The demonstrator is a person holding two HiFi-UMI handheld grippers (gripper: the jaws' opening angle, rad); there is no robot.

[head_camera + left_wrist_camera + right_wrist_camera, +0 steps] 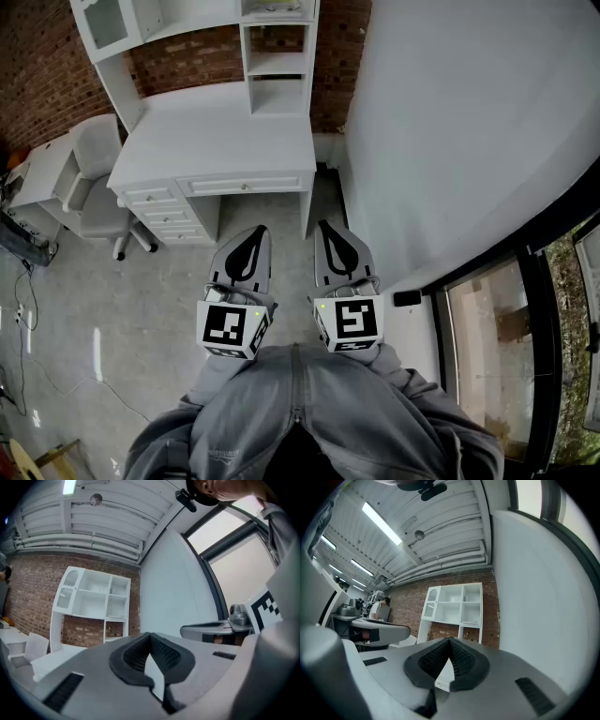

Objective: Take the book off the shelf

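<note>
Currently nothing is in hand. The left gripper (255, 234) and right gripper (326, 231) sit side by side close to the person's chest, noses tipped slightly up. Both gripper views show the jaws pressed fully together with nothing between the pads.

The desk (216, 131) stands at 12 o'clock from the grippers, well apart from them, against a brick wall (47, 66). The shelf (278, 66) rises from the desk's back edge, its right column dead ahead. A chair (94, 159) is at 10 o'clock, by the desk's left end.

Book: not certain. A thin pale thing (277, 11) lies flat in an upper bay of the shelf's right column, just above the bay where brick shows through. It is likely the book, but too small to confirm. The other bays look bare.

Handling, as a judgement: probably slim, fairly stiff and light enough for one gripper. The covers may be slick, and pages could fan or sag if it is pinched at a corner. The best hold looks like the outward edge near its middle, with the jaws opened just past its thickness and slid in deep, one pad on the top cover and one underneath. The other gripper can steady the free end once the book clears the bay. The task is not begun: the approach and the opening of the jaws come first.
</note>
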